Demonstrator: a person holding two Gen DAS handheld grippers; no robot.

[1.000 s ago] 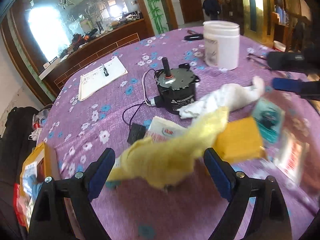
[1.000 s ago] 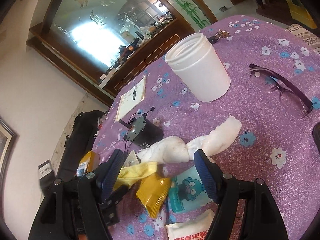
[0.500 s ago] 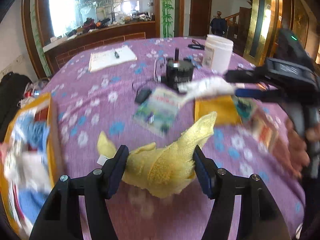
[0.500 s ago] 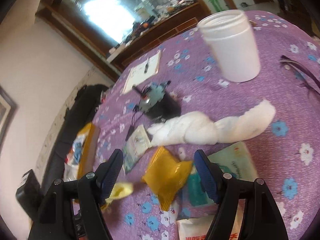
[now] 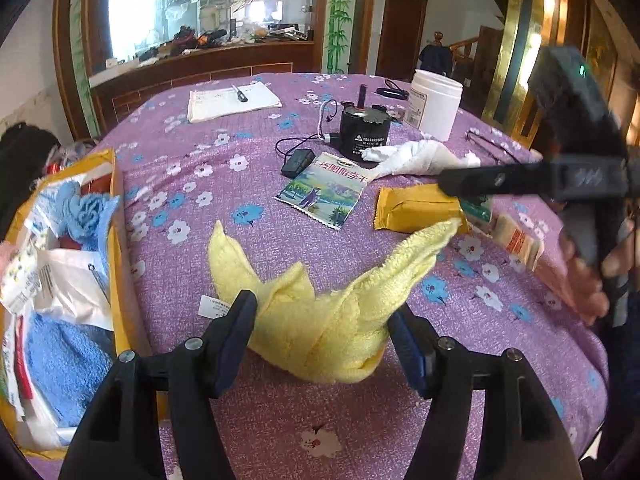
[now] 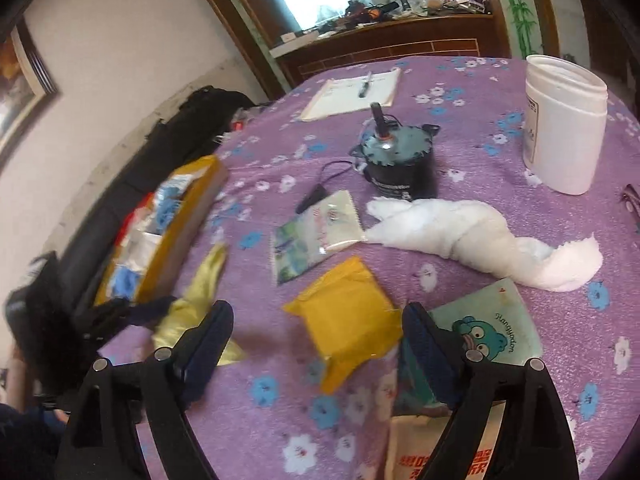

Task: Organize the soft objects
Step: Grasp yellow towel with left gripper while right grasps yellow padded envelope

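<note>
A yellow towel (image 5: 320, 312) lies on the purple flowered tablecloth between the fingers of my left gripper (image 5: 320, 340), which is open around it. It also shows in the right wrist view (image 6: 200, 300). A twisted white cloth (image 5: 416, 156) lies beside a black motor (image 5: 364, 132); it also shows in the right wrist view (image 6: 472, 236). My right gripper (image 6: 318, 336) is open and empty over a yellow packet (image 6: 348, 316). A yellow box (image 5: 114, 240) at the left table edge holds blue towels (image 5: 60, 368) and packets.
A white jar (image 6: 564, 128), a notepad with a pen (image 5: 232, 100), a green printed packet (image 5: 324, 192), a teal cartoon packet (image 6: 488, 332), a snack packet (image 6: 436, 448) and glasses (image 5: 492, 144) lie on the table. The right gripper body (image 5: 560, 176) reaches in from the right.
My left gripper has pulled back toward the near table edge with the yellow towel, which now rests on the cloth beside the box. My right gripper has swung left over the yellow packet.
</note>
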